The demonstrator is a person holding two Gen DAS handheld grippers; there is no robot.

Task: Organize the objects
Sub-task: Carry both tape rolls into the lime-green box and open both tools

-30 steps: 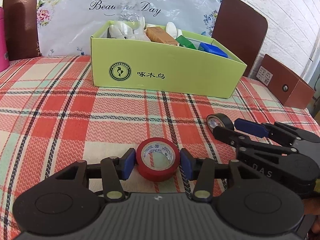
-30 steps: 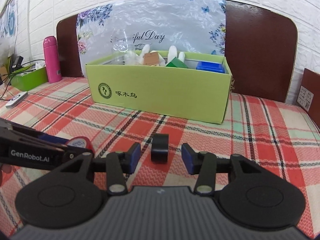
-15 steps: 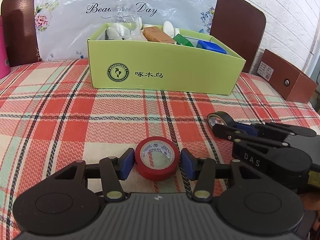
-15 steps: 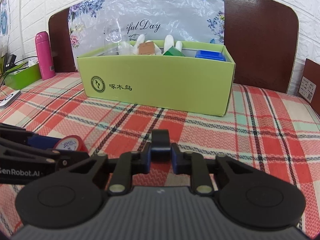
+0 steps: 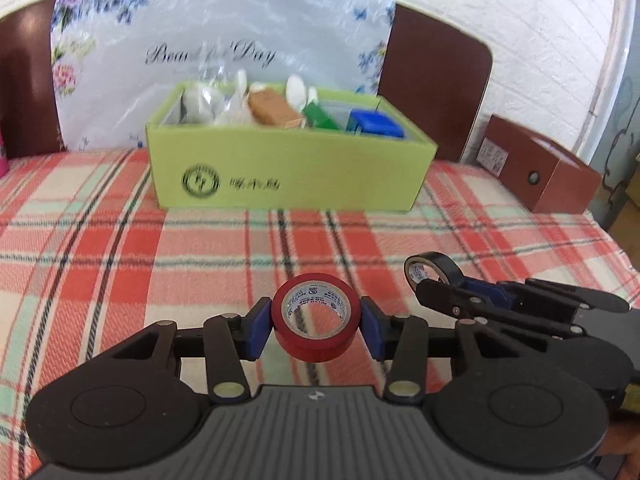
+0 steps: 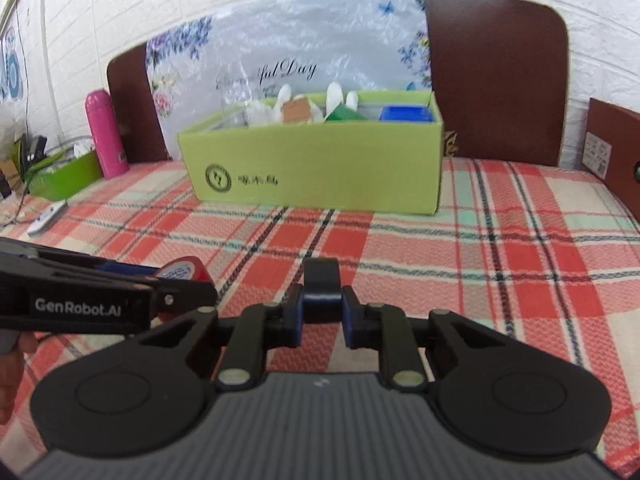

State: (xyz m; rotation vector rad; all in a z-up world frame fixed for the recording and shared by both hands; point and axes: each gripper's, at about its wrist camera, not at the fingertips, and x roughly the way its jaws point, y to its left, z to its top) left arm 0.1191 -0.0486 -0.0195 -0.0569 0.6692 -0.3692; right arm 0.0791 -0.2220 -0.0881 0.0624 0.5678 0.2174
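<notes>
Left gripper [image 5: 316, 326] closing on red tape roll [image 5: 314, 316], right gripper [image 6: 322, 312] pinching black tape roll [image 6: 321, 280], both lifted off plaid bed cover [image 5: 100, 264]; green box [image 5: 288, 168] straight ahead, slightly nearer the right.

Box [image 5: 288, 176] on cloth [image 5: 120, 264], bottle [image 6: 105, 132] left.

The green box [image 5: 288, 168] is smeared with blur, its printed logo unreadable. Things inside it poke half hidden behind the near wall. Far left, the pink bottle [image 5: 3, 156] is cut off by the edge. The brown box [image 6: 614, 148] on the right is cropped too.
</notes>
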